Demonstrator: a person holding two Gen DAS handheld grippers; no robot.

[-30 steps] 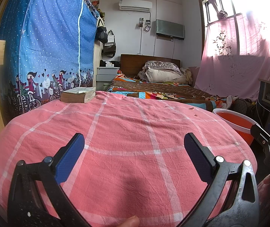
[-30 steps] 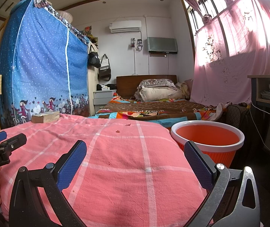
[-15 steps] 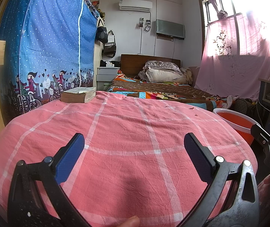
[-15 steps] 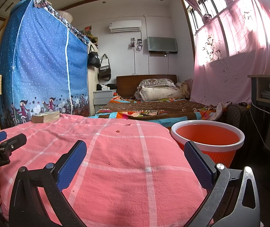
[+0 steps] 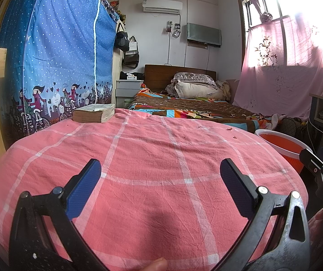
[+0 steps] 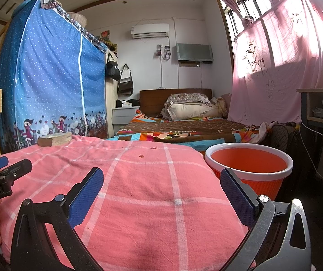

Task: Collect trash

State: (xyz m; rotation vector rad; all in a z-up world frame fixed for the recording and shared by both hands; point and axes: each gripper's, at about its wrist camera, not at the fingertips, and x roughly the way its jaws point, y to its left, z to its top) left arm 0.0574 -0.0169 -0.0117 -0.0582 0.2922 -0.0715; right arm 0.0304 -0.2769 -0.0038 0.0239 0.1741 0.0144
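Small reddish-brown scraps (image 6: 141,156) (image 5: 229,129) lie scattered on the far part of the pink checked cloth (image 5: 152,158) (image 6: 138,192). An orange basin with a white rim (image 6: 249,155) (image 5: 281,140) stands just right of the cloth's edge. My left gripper (image 5: 160,171) hovers open over the near middle of the cloth, nothing between its blue pads. My right gripper (image 6: 161,178) is open too, low over the cloth's right side, its right finger (image 6: 238,192) in front of the basin. Each gripper shows at the edge of the other's view.
A thick old book (image 5: 94,115) (image 6: 55,138) lies at the far left corner of the cloth. Behind stand a blue dotted fabric wardrobe (image 5: 55,52), a bed (image 5: 190,108) with pillows, and a pink curtain (image 5: 283,72). A dark desk (image 6: 319,113) with cables is at right.
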